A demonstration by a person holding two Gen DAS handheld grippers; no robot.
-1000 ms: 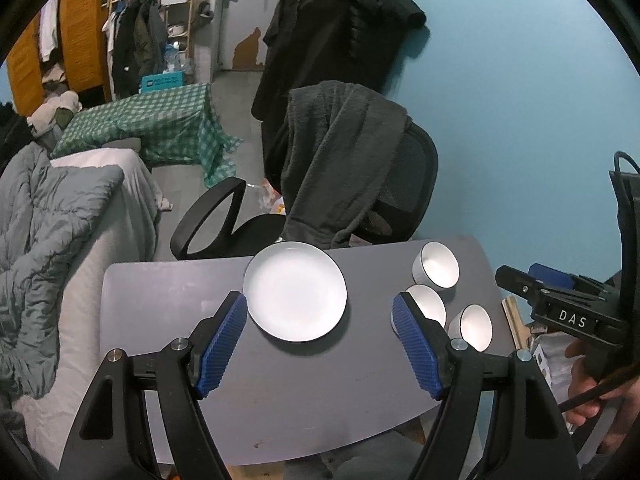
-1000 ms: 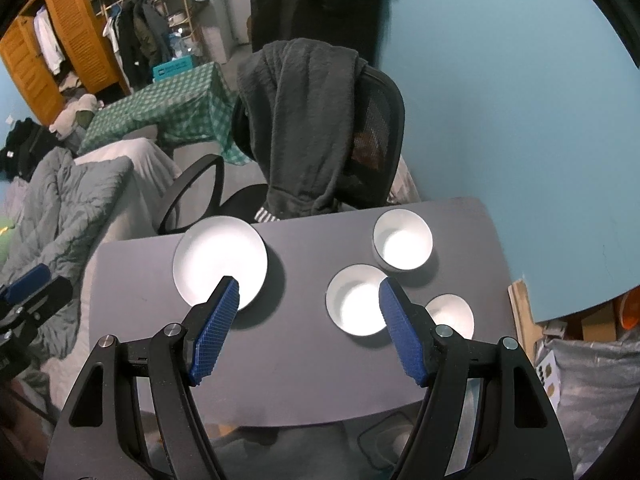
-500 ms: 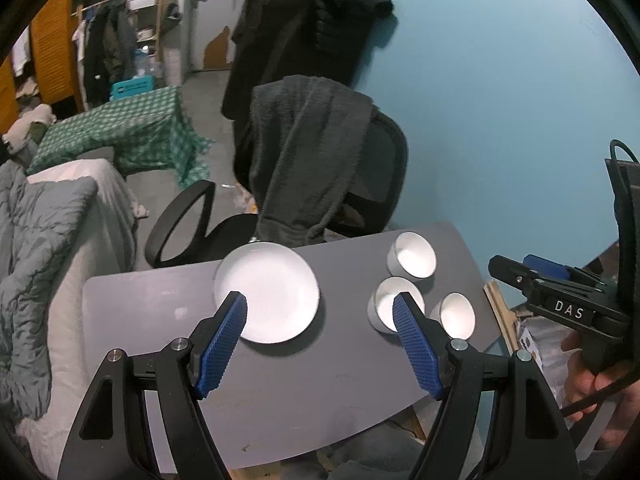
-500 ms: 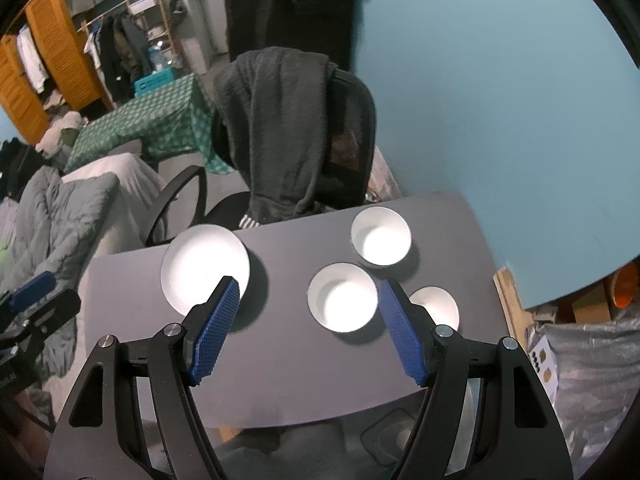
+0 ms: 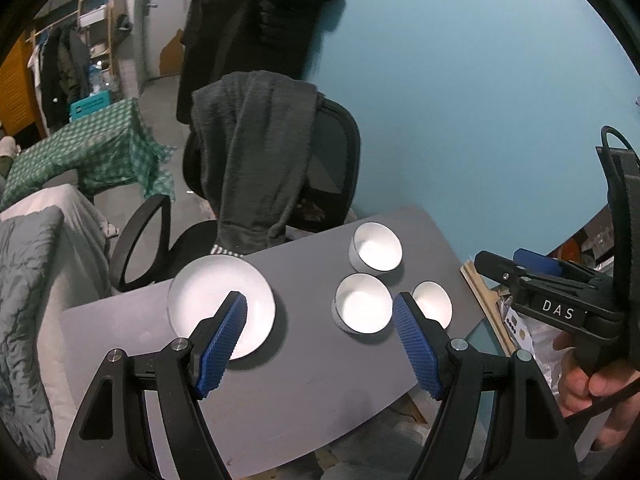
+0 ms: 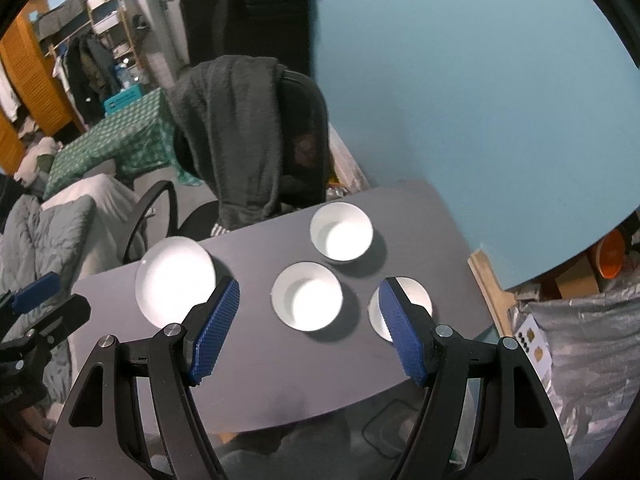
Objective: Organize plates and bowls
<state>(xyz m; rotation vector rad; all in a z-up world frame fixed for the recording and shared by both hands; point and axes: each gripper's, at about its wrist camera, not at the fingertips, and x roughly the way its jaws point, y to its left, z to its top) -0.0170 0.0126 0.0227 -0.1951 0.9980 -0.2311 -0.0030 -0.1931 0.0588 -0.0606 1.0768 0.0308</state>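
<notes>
white flat plate behind left gripper. three white round bowls ahead of right gripper. both jaws wide, holding nothing.

Your two wrist cameras look steeply down from above the near edge of the grey bench, side by side, sharing its white dishes and the chair beyond.

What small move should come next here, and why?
Probably lower the right gripper toward the middle white round bowl. Both grippers hang open and empty above the grey table, and that bowl sits between the right one's blue pads. The white round plate and other two bowls lie apart, unstacked.
</notes>
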